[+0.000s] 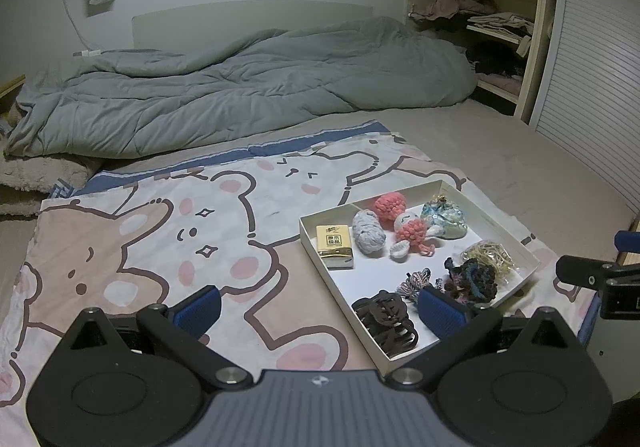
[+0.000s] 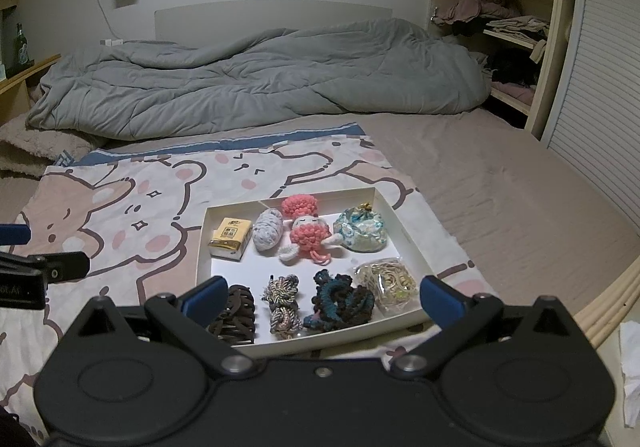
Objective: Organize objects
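Hovering over the tray on the bed, right gripper and left gripper both hold jaws wide, empty. Items already sit sorted in rows inside; any next pick should drop straight down on one piece, such as the cord bundle, clear of neighbours.

Dim, cool-toned indoor light, soft shadows, fisheye-bent edges, dark corners

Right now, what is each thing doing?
Left gripper: jaws open, holding nothing.
Right gripper: jaws open, holding nothing.
White box: lidless, flat on the bear blanket.
Tissue pack: inside the box.
Quilt: crumpled.
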{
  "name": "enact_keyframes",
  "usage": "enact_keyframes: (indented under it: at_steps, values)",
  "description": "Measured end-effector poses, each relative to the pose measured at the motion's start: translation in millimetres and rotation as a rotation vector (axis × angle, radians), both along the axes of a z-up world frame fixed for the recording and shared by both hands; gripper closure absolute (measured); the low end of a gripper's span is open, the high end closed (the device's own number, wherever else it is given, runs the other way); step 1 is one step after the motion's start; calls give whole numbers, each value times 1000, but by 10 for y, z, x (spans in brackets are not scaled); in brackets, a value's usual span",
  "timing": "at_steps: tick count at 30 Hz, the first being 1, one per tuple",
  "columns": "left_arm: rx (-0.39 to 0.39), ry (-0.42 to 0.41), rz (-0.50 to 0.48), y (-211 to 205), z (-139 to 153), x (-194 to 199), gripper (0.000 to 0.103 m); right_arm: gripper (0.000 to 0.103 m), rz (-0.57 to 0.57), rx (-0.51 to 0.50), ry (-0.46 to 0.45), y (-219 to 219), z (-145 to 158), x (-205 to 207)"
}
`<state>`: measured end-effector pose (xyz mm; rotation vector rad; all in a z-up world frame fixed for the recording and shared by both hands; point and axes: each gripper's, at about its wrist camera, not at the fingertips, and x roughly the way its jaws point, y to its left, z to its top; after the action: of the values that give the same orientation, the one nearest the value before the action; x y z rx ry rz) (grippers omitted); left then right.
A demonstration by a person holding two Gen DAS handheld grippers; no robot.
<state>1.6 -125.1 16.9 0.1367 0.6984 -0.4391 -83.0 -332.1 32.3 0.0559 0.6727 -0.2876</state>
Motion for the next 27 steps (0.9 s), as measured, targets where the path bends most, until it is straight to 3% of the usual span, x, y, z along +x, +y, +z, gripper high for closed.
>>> enact_keyframes:
  at_steps: [27]
  values:
    - [-7,13,4,37,-11,5,0,0,-5,1,1,-27,-25,-4]
